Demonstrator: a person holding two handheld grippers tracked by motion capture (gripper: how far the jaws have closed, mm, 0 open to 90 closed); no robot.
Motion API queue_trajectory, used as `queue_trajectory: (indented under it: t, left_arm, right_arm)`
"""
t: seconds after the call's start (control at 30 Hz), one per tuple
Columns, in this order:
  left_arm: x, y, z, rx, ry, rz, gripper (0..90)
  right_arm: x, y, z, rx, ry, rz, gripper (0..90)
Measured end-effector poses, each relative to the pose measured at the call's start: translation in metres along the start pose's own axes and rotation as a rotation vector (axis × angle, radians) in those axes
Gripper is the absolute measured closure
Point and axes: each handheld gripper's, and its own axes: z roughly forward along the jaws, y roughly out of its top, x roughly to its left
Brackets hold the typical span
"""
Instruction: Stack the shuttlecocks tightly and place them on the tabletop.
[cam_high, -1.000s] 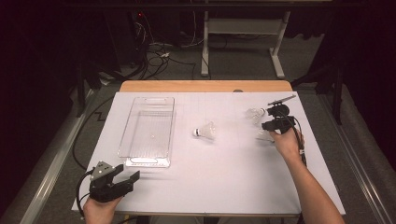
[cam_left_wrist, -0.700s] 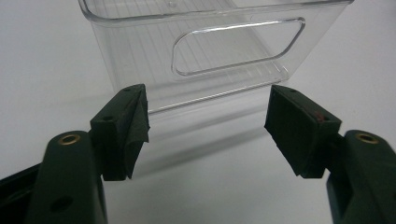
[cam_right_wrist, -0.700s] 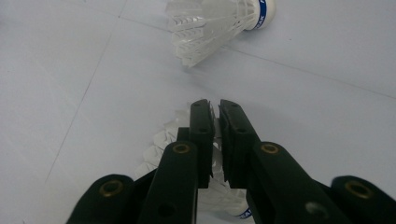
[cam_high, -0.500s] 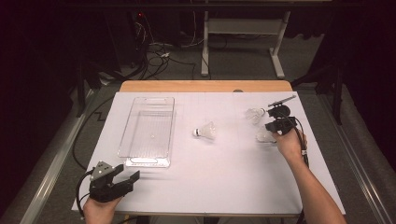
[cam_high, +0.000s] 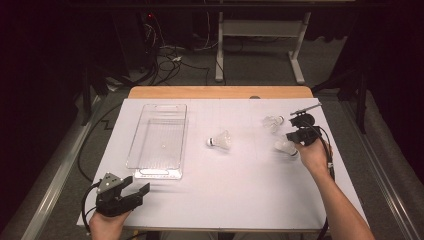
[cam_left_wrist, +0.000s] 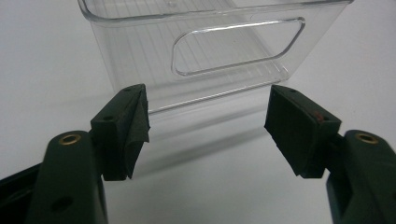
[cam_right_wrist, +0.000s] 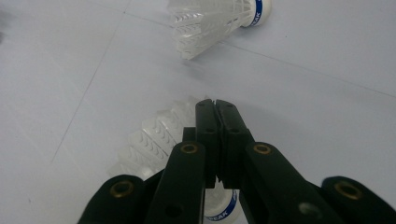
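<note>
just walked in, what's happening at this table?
A person works with two hand-held grippers. The right hand-held gripper has just closed on the feather skirt of a shuttlecock at the table's right side. Two more shuttlecocks lie nearby. The left hand-held gripper waits open, facing the empty clear bin.

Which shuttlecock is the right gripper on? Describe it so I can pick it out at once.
Start at the white table and go to its right side, away from the clear tray. Of the two shuttlecocks there, it is the nearer one, lying on its side right under the right gripper. The far one and the middle one lie free, with no gripper on them.
</note>
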Motion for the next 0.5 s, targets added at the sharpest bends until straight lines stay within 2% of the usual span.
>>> queue_trajectory:
  t: [0.27,0.5]
  left_arm:
    - [0.000,0.000,0.000,0.001,-0.002,-0.003,31.4]
    - [0.000,0.000,0.000,0.004,-0.004,-0.003,31.4]
  right_arm:
    - [0.007,-0.001,-0.005,-0.019,0.030,-0.029,89.5]
    - [0.020,0.000,-0.009,-0.037,0.066,-0.068,89.6]
